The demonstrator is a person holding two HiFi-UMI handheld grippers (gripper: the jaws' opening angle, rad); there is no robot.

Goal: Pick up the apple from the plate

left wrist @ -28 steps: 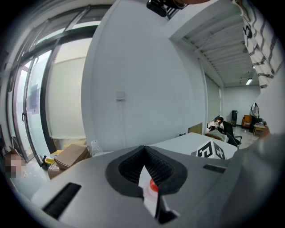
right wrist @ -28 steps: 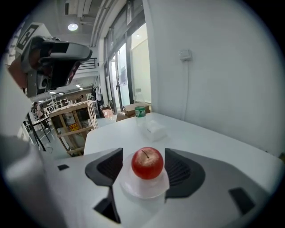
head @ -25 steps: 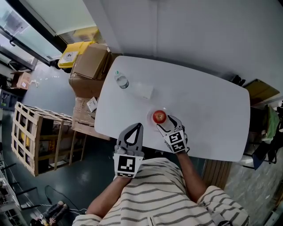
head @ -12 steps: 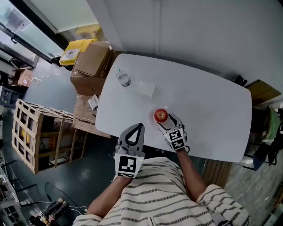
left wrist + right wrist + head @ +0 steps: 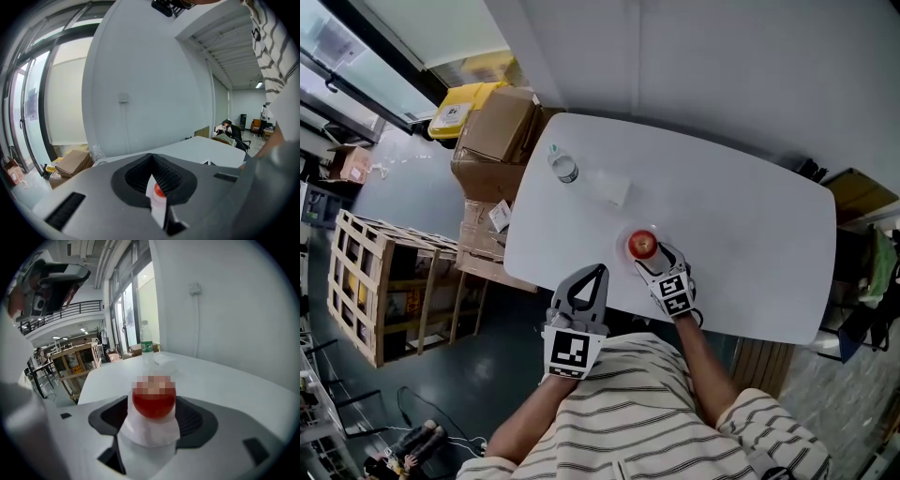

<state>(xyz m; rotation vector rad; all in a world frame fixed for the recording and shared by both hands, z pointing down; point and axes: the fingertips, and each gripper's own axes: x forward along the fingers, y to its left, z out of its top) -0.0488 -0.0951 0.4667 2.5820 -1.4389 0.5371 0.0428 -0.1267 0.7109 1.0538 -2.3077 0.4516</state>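
Note:
A red apple [image 5: 642, 246] sits on a small clear plate [image 5: 630, 233] near the front edge of the white table [image 5: 741, 225]. My right gripper [image 5: 660, 261] is just behind the apple, open, its fingertips at the plate's near rim. In the right gripper view the apple [image 5: 153, 403] fills the gap between the jaws of the right gripper [image 5: 151, 420], resting on the plate [image 5: 151, 436]. My left gripper [image 5: 598, 272] hangs shut off the table's front edge, to the left of the plate. Through its narrow slit the left gripper view shows the apple [image 5: 159, 191].
A water bottle [image 5: 561, 169] and a clear plastic box [image 5: 611, 190] stand at the table's far left. Cardboard boxes [image 5: 492, 136], a yellow bin [image 5: 450, 117] and a wooden crate [image 5: 380, 291] are on the floor to the left.
The right gripper has crept slightly forward toward the apple. The left gripper has stayed put.

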